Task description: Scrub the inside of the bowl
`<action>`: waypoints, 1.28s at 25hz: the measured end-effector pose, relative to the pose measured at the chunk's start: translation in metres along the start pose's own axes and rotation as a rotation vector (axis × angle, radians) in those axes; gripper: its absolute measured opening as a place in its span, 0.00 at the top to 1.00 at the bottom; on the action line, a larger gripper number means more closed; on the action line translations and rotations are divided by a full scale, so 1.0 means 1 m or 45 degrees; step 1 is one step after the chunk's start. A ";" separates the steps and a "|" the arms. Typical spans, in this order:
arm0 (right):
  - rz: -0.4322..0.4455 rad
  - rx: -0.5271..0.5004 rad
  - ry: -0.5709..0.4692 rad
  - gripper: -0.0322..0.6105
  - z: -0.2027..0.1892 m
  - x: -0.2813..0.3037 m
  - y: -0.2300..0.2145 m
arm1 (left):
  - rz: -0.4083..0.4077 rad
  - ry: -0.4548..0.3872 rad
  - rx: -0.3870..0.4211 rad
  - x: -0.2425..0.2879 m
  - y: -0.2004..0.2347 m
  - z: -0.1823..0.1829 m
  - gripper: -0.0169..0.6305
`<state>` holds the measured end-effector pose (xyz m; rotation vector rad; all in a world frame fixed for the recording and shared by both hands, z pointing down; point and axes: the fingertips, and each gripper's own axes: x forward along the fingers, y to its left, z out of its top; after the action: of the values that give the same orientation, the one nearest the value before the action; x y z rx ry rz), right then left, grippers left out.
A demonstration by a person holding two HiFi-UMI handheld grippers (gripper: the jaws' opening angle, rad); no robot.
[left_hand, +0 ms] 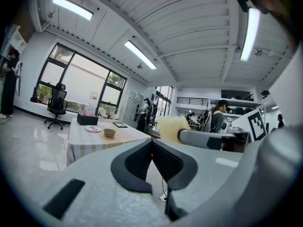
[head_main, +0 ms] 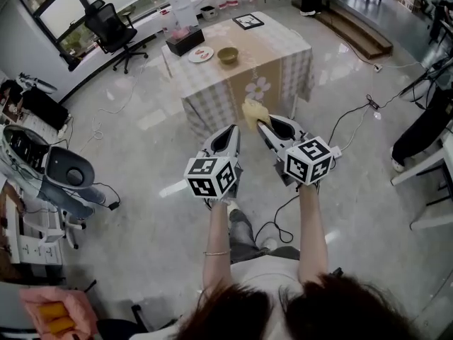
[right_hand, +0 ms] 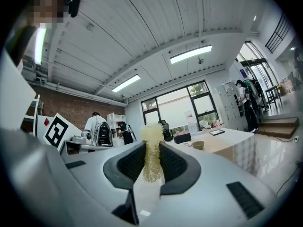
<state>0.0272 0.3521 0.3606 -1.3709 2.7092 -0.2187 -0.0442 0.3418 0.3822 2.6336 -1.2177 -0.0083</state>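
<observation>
The right gripper point(right_hand: 152, 149) is clamped on a pale yellow sponge point(right_hand: 152, 131), whose frayed top stands above the pads. The left gripper point(left_hand: 151, 144), just beside it, has its jaws pressed together on nothing. Both are well short of the checked-cloth table point(head_main: 283, 52). The tan bowl point(head_main: 227, 55) sits on the table toward its left end, beside a white plate point(head_main: 201, 54). A flower print point(head_main: 257, 88) marks the cloth's near side.

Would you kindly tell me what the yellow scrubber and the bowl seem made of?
The scrubber: likely plastic mesh or fibre, matte; pale yellow strands look loose and frizzy. The bowl: perhaps wood or ceramic; plain tan, too small to tell.
</observation>
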 end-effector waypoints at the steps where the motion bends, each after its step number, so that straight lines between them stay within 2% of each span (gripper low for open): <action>1: -0.002 0.013 0.002 0.83 -0.001 0.004 -0.004 | 0.005 0.008 -0.006 0.003 0.003 -0.002 0.96; 6: -0.006 0.033 -0.001 0.83 -0.002 0.039 -0.026 | 0.023 0.023 0.007 0.028 0.030 0.002 0.96; 19: -0.048 0.055 0.024 0.83 0.003 0.115 -0.101 | -0.016 0.058 -0.021 0.123 0.085 0.014 0.96; 32: -0.067 0.052 0.075 0.83 -0.001 0.200 -0.144 | -0.029 0.076 -0.044 0.185 0.160 0.031 0.96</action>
<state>0.0229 0.1064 0.3822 -1.4484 2.7012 -0.3216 -0.0467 0.0960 0.4045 2.5989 -1.1574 0.0446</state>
